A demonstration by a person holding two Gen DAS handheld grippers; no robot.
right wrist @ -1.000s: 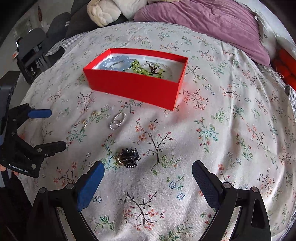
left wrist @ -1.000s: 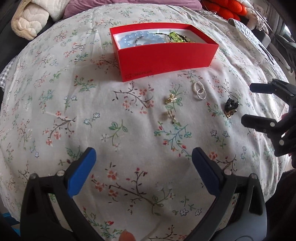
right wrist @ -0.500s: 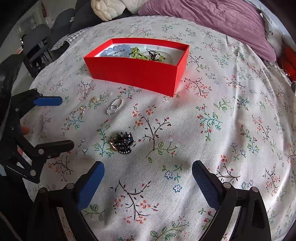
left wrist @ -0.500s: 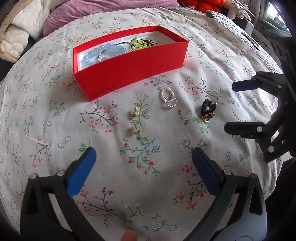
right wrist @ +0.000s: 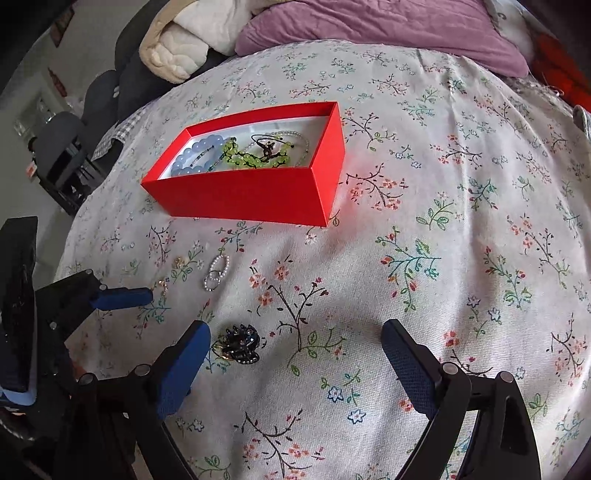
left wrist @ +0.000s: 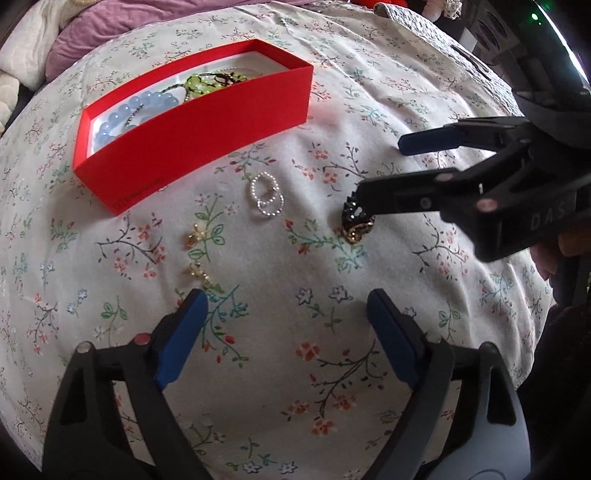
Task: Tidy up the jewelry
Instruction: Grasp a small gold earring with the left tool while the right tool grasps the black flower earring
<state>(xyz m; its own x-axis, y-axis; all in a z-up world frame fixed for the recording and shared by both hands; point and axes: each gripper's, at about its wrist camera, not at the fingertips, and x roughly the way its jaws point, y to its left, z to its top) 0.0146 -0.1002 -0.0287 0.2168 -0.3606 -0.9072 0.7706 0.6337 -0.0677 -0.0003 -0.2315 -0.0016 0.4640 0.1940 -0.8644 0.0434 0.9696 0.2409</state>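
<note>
A red box [left wrist: 192, 136] [right wrist: 243, 195] on the floral cloth holds blue beads [right wrist: 199, 153] and green beads [right wrist: 251, 157]. In front of it lie two linked pearl rings [left wrist: 266, 194] [right wrist: 217, 272], two small gold earrings [left wrist: 195, 236] [left wrist: 199, 272] and a black and gold hair clip [left wrist: 355, 225] [right wrist: 239, 343]. My left gripper [left wrist: 286, 314] is open, low over the cloth, with the lower earring just past its left fingertip. My right gripper [right wrist: 295, 343] [left wrist: 380, 166] is open, and the hair clip lies just inside its left finger.
A purple pillow [right wrist: 388, 33] and a cream quilt [right wrist: 181, 44] lie beyond the cloth's far edge. Dark chairs [right wrist: 62, 147] stand off the left edge. A red object [right wrist: 561, 74] sits at the far right.
Both grippers moved forward and lower towards the loose jewelry. The right gripper came up to the hair clip. The left gripper came close to the earrings. Both stayed open.
</note>
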